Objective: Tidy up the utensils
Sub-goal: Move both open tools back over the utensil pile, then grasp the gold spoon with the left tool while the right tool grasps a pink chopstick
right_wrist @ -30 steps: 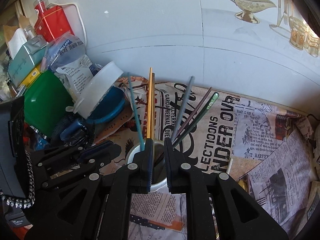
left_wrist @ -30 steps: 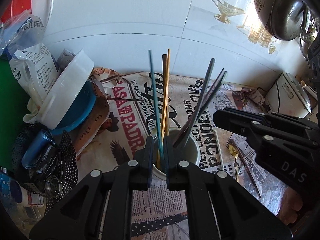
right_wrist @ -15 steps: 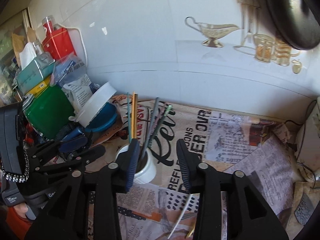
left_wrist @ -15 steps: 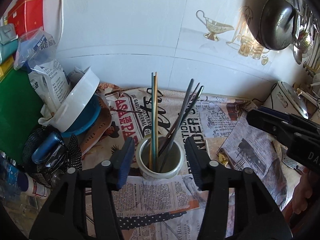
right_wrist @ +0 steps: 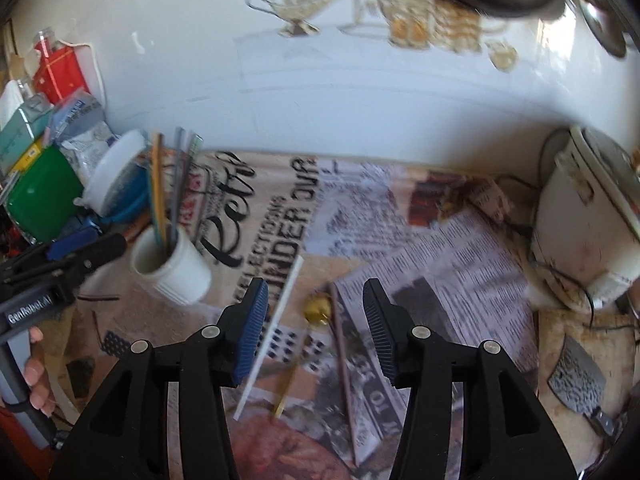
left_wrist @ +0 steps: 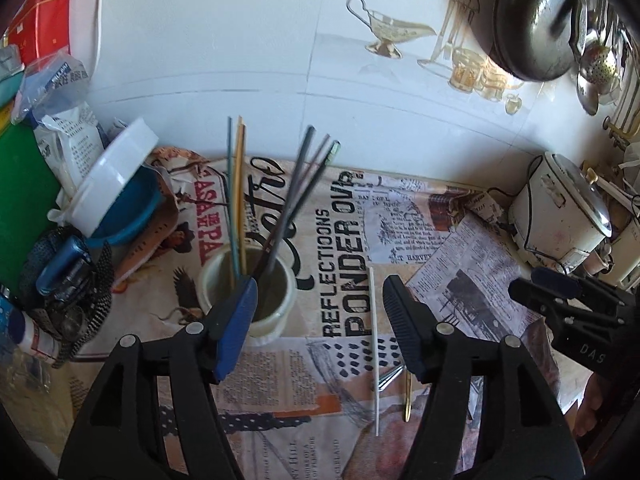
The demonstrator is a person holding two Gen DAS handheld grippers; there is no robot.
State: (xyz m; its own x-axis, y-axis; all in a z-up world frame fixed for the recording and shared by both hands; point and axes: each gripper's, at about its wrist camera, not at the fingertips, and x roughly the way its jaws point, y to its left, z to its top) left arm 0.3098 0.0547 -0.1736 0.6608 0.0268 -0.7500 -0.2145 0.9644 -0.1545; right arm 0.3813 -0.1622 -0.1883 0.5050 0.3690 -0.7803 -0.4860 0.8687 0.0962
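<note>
Left tool [left_wrist: 318, 308] and right tool [right_wrist: 314, 312], both released, their jaws having just been opening with nothing pressed between the pads. The white cup [left_wrist: 248, 300] stands upright on the newspaper-covered counter [left_wrist: 460, 280], holding the chopsticks [left_wrist: 280, 204] leaning in two bunches; it sits just beyond the left tool's left finger, which overlaps its near rim. In the right wrist view the cup [right_wrist: 172, 264] lies well to the left of the right tool, beside the left tool [right_wrist: 76, 252]. Loose on the counter: a white chopstick [right_wrist: 272, 328] beneath the right tool's left finger, a gold spoon [right_wrist: 316, 312] between its fingers, and a brown chopstick [right_wrist: 344, 364] near its right finger.
</note>
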